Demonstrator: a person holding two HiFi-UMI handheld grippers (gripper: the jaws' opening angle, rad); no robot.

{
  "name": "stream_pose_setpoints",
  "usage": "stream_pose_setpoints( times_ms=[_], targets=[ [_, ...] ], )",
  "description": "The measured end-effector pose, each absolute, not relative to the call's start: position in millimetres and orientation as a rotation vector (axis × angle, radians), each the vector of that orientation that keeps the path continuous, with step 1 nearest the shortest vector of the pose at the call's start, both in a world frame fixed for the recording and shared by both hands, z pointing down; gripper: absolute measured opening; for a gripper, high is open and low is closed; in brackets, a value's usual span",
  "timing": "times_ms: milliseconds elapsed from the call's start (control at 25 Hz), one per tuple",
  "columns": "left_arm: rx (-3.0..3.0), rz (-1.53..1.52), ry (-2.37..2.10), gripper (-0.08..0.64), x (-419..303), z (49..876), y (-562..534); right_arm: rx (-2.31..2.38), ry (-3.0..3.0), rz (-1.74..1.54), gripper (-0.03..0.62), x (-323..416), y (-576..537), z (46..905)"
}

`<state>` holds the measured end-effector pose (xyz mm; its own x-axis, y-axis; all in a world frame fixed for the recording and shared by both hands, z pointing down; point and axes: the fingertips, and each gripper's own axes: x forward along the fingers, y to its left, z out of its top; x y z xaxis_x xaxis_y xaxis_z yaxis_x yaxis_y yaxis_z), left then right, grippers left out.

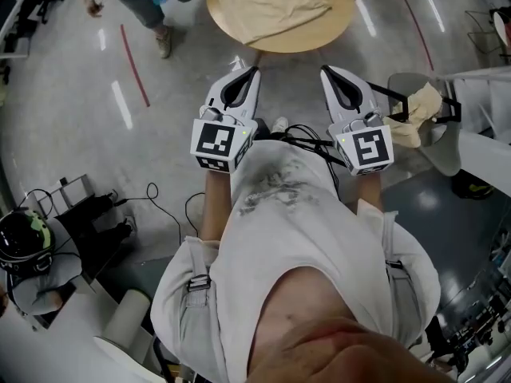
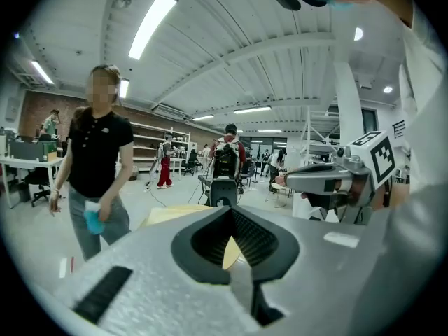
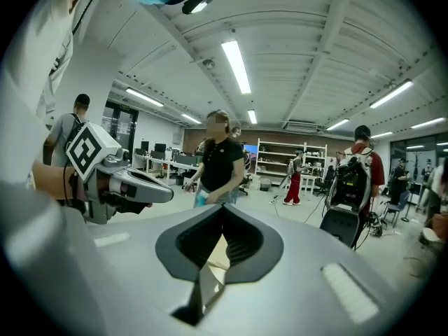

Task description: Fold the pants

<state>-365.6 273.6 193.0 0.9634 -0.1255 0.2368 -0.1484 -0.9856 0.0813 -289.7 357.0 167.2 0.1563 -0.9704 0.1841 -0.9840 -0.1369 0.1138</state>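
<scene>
Seen from the head view, the pants [image 1: 271,2] lie in a loose, rumpled beige heap on a round wooden worktop [image 1: 339,22] at twelve o'clock, well apart from both grippers. No fingers touch them.

The left gripper [image 1: 255,70] is held out at about eleven o'clock from the person's chest and points toward the worktop. In its own view its fingers [image 2: 246,238] are pressed together with nothing between them, and only a sliver of the pale worktop shows through the hollow behind the tips.

The right gripper [image 1: 324,69] is held alongside at about one o'clock, near the left one but not touching it. Its fingers [image 3: 240,242] are also pressed together and empty.

A passer-by [image 1: 152,6] in a black top and grey trousers stands on the floor at eleven o'clock, just beside the worktop's edge, with something blue in one hand. At three o'clock a chair [image 1: 447,146] carries a pale cloth [image 1: 419,110]. A helmet [image 1: 24,239] sits at eight o'clock.
</scene>
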Motion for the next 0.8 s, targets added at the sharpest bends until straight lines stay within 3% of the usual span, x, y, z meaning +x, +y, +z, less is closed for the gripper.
stream_pose_setpoints(
  times_ms=[800],
  targets=[
    [2.986, 0.401, -0.253, 0.008, -271.8, 223.8, 214.5, 2.181, -1.922, 0.128, 0.006, -188.6, 299.4, 182.7]
  ],
)
